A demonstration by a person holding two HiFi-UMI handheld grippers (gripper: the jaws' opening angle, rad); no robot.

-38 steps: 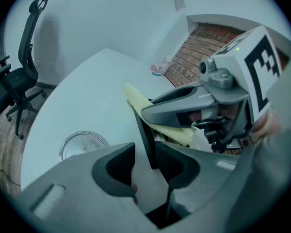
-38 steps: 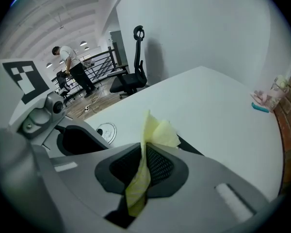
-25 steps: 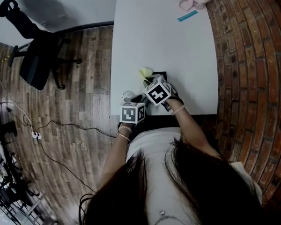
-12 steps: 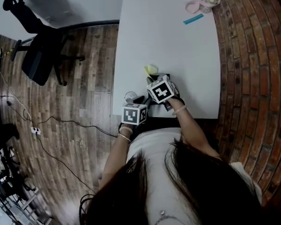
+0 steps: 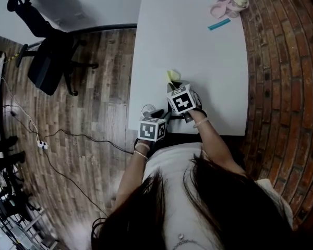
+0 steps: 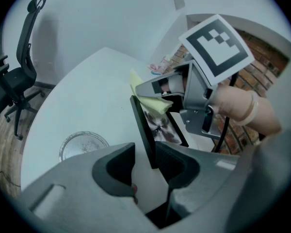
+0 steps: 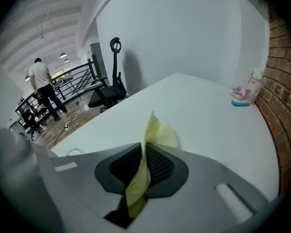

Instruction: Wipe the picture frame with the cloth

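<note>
Grey left tool: your jaws stand wide around the frame's near bottom edge, and only the right pad seems to touch it.
Picture frame: it stands upright on the white tabletop, close to the near edge, with the picture side facing right.
Yellow cloth: it lies against the frame's top far corner.
Right tool: you have it clamped tight on the cloth.
Progress: wiping looks under way at the top, and the lower picture face and border probably remain.

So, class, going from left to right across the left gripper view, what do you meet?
Office chair → round glass dish → picture frame → right hand
</note>
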